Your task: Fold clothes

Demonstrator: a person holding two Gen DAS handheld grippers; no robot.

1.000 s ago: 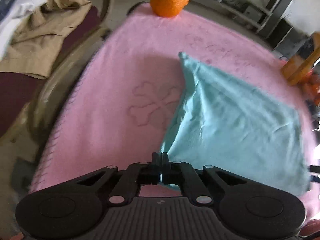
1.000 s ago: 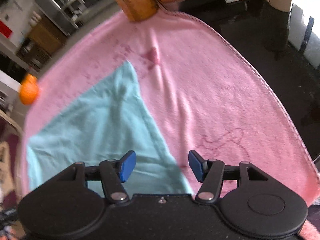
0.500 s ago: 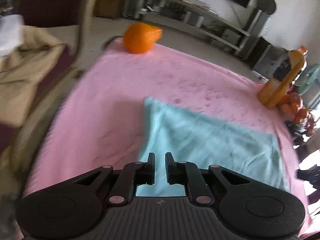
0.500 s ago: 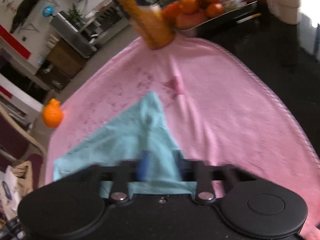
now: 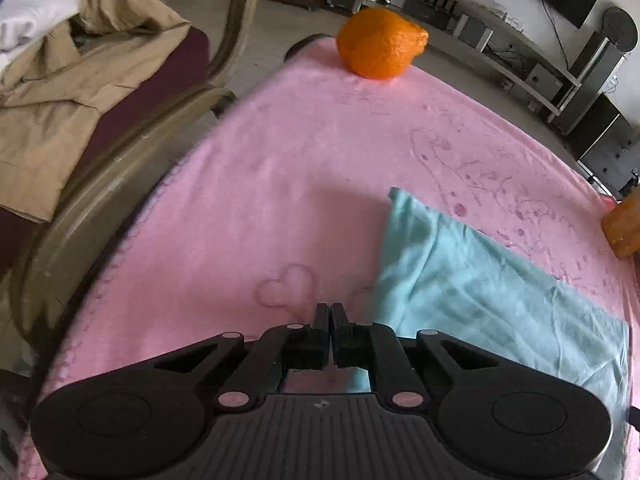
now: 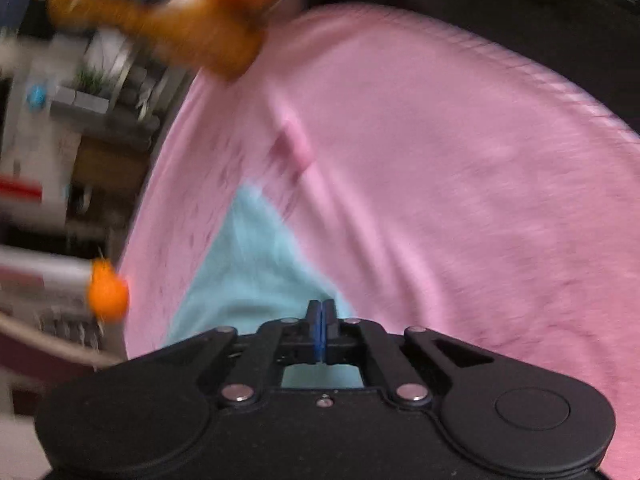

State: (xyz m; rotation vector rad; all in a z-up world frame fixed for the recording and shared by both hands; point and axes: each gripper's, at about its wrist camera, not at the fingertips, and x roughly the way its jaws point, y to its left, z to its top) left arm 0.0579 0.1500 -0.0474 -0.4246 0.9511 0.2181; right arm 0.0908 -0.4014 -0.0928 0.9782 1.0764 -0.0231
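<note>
A teal cloth (image 5: 480,280) lies flat on a pink towel (image 5: 280,200) that covers the table. My left gripper (image 5: 330,316) hovers over the pink towel just left of the cloth's near edge. Its fingers stand together with only a hairline slit, and nothing shows between them. The right wrist view is blurred by motion. There the teal cloth (image 6: 256,272) runs as a triangle up to my right gripper (image 6: 322,308), which is shut on the cloth's near corner. More teal shows under its arms. The pink towel (image 6: 440,160) fills the right side.
An orange fruit (image 5: 380,48) sits on the towel's far edge and shows as a blur (image 6: 107,294) at left. An orange juice bottle (image 5: 624,228) stands at the right edge. A chair with a beige garment (image 5: 48,100) stands left of the table.
The left gripper let go of the teal cloth's corner, opened a little, then closed and shifted left. The right gripper went from wide open to shut on the cloth's near corner, rolling.
</note>
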